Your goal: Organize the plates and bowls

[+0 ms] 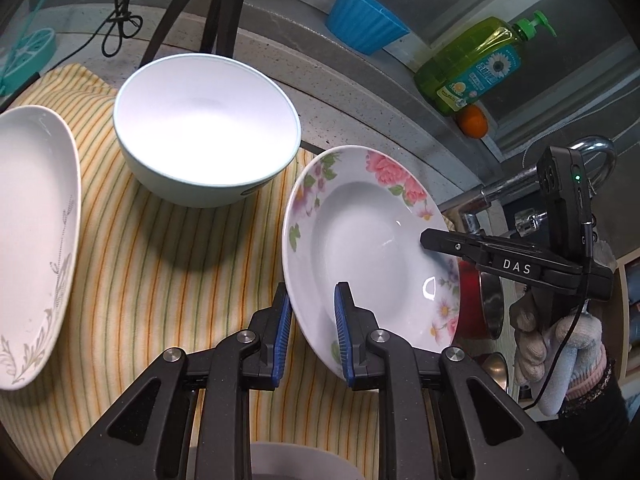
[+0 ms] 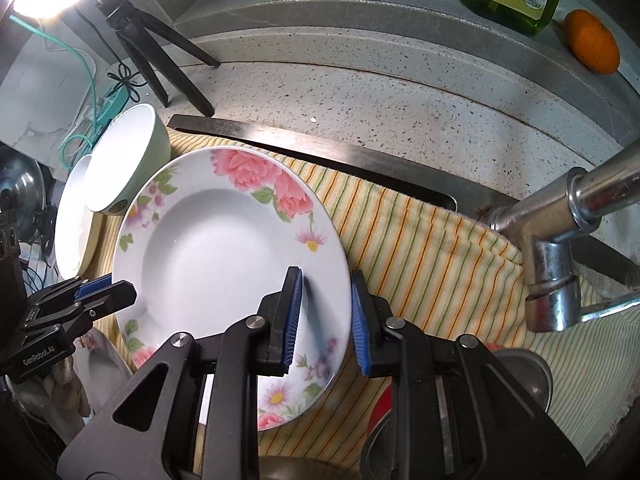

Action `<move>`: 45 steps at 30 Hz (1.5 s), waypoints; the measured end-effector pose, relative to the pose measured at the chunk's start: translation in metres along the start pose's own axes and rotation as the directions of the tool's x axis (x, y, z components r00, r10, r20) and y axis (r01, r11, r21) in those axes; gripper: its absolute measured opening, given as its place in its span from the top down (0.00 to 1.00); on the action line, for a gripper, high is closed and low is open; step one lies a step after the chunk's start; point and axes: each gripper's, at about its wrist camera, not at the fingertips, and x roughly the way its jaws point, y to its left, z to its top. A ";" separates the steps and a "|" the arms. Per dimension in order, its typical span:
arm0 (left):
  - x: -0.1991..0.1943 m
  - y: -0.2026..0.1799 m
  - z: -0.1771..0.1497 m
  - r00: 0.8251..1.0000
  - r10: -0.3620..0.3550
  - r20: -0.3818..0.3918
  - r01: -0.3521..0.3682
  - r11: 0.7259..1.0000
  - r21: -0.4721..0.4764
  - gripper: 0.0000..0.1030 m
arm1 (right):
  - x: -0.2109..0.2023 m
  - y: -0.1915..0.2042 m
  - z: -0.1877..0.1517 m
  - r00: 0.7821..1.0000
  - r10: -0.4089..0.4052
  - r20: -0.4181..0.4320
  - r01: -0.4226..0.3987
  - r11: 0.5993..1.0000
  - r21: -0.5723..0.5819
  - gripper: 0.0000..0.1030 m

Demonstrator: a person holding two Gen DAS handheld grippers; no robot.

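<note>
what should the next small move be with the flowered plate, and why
Probably carry the flowered plate toward the white plate and stack it there. Both the left gripper and right gripper clamp its rim, and it is tilted above the striped cloth.

We see a speckled grey stone counter (image 2: 400, 96) bearing a yellow striped cloth (image 1: 168, 264). On the cloth rest a white bowl (image 1: 208, 132) and a white oval plate (image 1: 32, 240). A black tripod (image 2: 156, 56) stands on the counter.
</note>
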 end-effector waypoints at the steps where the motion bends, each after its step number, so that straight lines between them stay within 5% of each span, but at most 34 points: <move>1: -0.002 0.000 0.000 1.000 -0.003 0.002 0.003 1.000 -0.001 0.83 | -0.002 0.001 -0.001 1.000 0.002 0.003 -0.002 1.000 0.001 0.76; 29: -0.090 0.022 -0.026 0.997 -0.056 0.049 0.055 0.998 0.035 0.83 | -0.078 0.079 -0.057 0.994 0.053 0.090 -0.055 0.998 0.022 0.76; 45: -0.121 0.063 -0.069 0.999 -0.029 0.014 0.028 0.999 0.015 0.83 | -0.060 0.129 -0.129 0.991 0.126 0.039 -0.129 0.988 0.080 0.76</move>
